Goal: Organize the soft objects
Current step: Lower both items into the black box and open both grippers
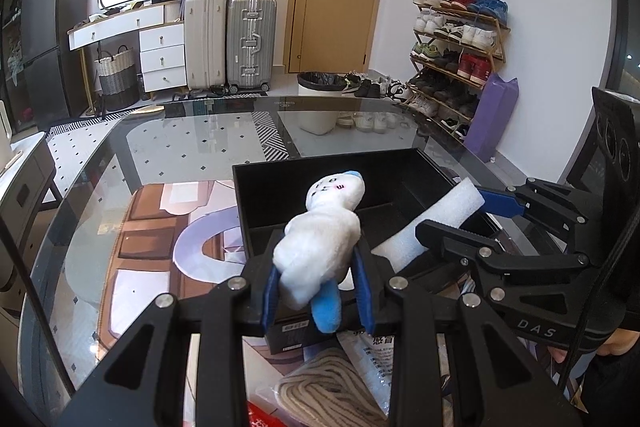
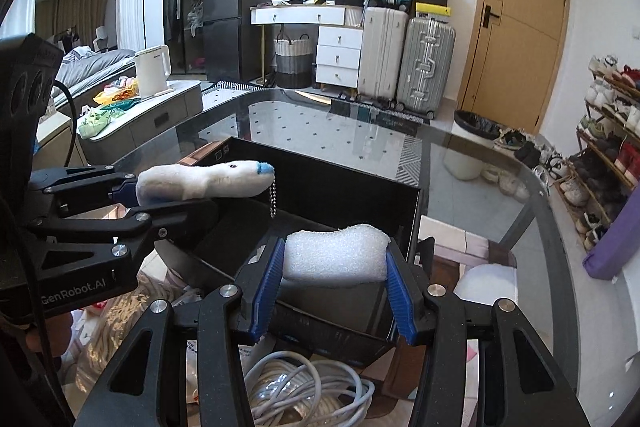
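In the left wrist view my left gripper (image 1: 320,267) is shut on a white plush toy (image 1: 320,231) with blue trim, holding it over the near edge of a black open box (image 1: 280,195). In that same view my right gripper (image 1: 460,217) comes in from the right, shut on a white foam piece (image 1: 432,223) over the box's right side. In the right wrist view the foam piece (image 2: 336,255) sits squeezed between the blue pads (image 2: 266,283) of my right gripper (image 2: 334,267), above the black box (image 2: 340,195). At the left, my left gripper (image 2: 160,195) holds the plush toy (image 2: 200,181), with a bead chain hanging from it.
The box stands on a glass table (image 1: 180,147). A beige rope skein (image 1: 332,387) and a coil of white cable (image 2: 304,387) lie just in front of the box, among papers. Beyond the table are a bin (image 1: 316,99), a shoe rack (image 1: 456,55) and suitcases (image 1: 232,43).
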`<move>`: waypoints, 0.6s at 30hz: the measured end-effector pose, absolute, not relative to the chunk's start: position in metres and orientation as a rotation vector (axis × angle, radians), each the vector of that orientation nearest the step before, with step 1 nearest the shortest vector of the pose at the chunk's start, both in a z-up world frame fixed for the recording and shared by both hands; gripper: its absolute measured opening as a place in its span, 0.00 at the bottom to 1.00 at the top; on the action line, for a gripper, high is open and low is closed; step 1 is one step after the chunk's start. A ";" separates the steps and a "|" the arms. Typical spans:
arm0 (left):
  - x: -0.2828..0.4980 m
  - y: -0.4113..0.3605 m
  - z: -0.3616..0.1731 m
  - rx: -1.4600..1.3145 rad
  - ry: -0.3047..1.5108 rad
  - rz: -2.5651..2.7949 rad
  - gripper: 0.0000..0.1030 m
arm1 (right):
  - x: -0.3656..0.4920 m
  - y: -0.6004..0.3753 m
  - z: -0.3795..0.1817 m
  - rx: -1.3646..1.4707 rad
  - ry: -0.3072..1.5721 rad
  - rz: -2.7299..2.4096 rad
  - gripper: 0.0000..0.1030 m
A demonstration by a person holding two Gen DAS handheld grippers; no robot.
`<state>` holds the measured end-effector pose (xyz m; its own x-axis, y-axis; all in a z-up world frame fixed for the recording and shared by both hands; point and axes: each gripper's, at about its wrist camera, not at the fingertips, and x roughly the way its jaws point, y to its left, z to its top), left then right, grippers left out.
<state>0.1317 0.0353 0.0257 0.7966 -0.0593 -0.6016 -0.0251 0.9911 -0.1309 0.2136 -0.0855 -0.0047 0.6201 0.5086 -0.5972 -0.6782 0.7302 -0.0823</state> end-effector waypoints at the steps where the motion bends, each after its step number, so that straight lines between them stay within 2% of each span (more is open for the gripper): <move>1: 0.132 0.036 0.026 -0.134 0.649 -0.019 0.29 | 0.213 -0.086 -0.004 -0.313 0.583 0.694 0.47; 9: 0.133 0.035 0.026 -0.121 0.650 -0.029 0.30 | 0.208 -0.091 -0.001 -0.297 0.587 0.708 0.48; 12: 0.132 0.033 0.027 -0.115 0.649 -0.033 0.37 | 0.198 -0.093 0.005 -0.301 0.545 0.713 0.52; 13: 0.132 0.032 0.028 -0.114 0.648 -0.035 0.40 | 0.197 -0.094 0.007 -0.303 0.534 0.707 0.57; 15: 0.129 0.032 0.031 -0.113 0.643 -0.040 0.52 | 0.193 -0.099 0.011 -0.297 0.511 0.691 0.70; 17: 0.126 0.032 0.034 -0.111 0.633 -0.044 0.55 | 0.191 -0.104 0.015 -0.291 0.495 0.679 0.85; 18: 0.125 0.032 0.036 -0.109 0.632 -0.050 0.59 | 0.189 -0.107 0.017 -0.288 0.487 0.672 0.87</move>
<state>0.1248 0.0319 0.0358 0.8060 -0.0796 -0.5866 0.0131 0.9931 -0.1168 0.1891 -0.1074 0.0167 0.6773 0.5230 -0.5173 -0.6543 0.7498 -0.0986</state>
